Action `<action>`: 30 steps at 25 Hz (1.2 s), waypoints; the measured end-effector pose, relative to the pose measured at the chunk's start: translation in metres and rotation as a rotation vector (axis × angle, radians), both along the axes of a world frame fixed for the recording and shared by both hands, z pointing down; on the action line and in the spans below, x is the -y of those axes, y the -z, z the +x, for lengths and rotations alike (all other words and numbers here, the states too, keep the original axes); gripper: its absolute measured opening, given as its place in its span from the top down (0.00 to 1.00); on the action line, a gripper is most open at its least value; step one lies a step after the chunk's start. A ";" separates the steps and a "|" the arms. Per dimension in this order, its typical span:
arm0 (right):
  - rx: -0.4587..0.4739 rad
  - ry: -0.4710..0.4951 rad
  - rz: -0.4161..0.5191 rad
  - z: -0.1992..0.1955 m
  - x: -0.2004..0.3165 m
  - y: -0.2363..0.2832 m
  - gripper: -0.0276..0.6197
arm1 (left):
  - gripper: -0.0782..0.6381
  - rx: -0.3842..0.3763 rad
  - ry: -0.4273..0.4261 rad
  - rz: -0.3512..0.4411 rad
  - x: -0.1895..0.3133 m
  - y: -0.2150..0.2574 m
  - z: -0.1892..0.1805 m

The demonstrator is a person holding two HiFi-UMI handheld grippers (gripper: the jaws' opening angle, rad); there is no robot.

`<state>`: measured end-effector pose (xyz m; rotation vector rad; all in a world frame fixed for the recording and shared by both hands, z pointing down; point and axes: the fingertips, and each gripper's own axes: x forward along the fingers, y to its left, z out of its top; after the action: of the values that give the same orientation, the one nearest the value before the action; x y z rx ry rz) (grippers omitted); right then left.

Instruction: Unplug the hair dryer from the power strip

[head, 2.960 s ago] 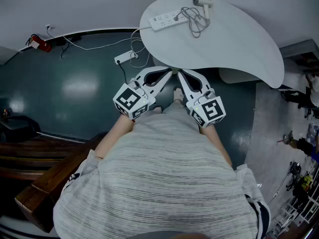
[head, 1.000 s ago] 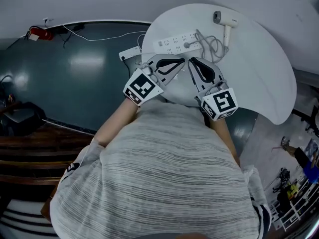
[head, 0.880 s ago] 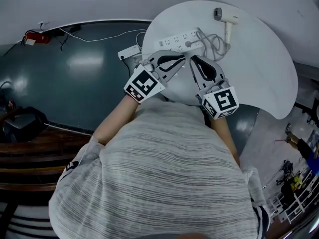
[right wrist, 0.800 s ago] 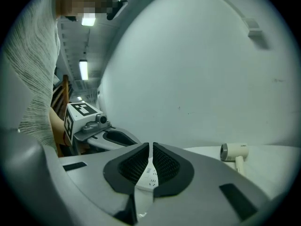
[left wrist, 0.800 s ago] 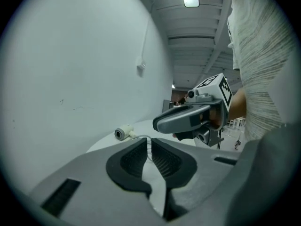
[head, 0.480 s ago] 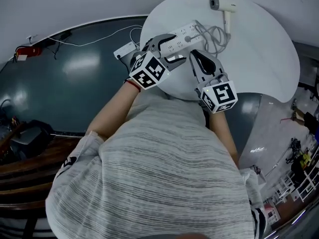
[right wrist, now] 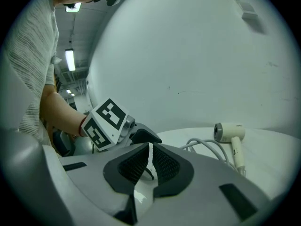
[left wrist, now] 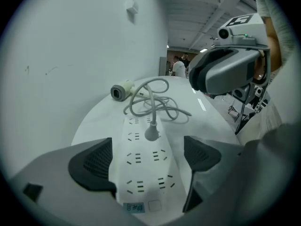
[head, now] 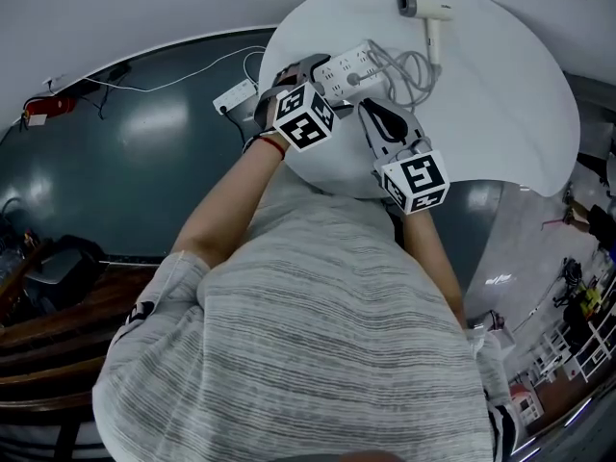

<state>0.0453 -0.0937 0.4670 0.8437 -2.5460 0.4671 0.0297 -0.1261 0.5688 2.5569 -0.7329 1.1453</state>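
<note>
A white power strip (head: 348, 65) lies on the round white table (head: 500, 94). One grey plug (left wrist: 151, 133) sits in the strip (left wrist: 143, 173), and its cord (left wrist: 153, 102) coils back to the white hair dryer (left wrist: 121, 91) at the table's far side. My left gripper (left wrist: 146, 163) is low over the strip's near end, its jaws opening with the strip between them and the pads clear of its sides. My right gripper (right wrist: 149, 166) is shut on nothing, held right of the left gripper (right wrist: 136, 135), short of the cord (right wrist: 207, 147) and dryer (right wrist: 230, 132).
A white wall rises close behind the table. On the dark floor to the left lie a second small power strip (head: 234, 96), a white cable and a red object (head: 37, 109). Wooden furniture (head: 38, 306) stands at the left. People stand far off (left wrist: 178, 67).
Both grippers came forward and down over the table. The left one went further, reached the strip's near end and opened its jaws. The right one stayed shut.
</note>
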 end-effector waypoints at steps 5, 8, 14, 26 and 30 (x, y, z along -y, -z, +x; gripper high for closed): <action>-0.044 0.012 -0.014 0.003 0.014 -0.017 0.91 | 0.24 0.050 -0.009 -0.059 0.004 -0.023 0.003; -0.096 0.016 -0.006 0.003 0.023 -0.031 0.91 | 0.24 0.063 -0.010 -0.048 0.007 -0.033 0.002; -0.198 0.022 -0.057 0.005 0.030 -0.059 0.91 | 0.24 0.100 -0.002 -0.035 0.008 -0.044 0.002; -0.387 0.072 -0.078 -0.008 0.047 -0.099 0.77 | 0.23 0.108 -0.004 -0.026 0.010 -0.045 0.004; -0.438 0.096 -0.070 -0.008 0.047 -0.101 0.83 | 0.23 0.111 -0.004 -0.026 0.009 -0.046 0.002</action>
<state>0.0370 -0.1410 0.5675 0.7048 -2.1424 0.2999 0.0321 -0.1347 0.6144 2.4910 -0.7335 1.2975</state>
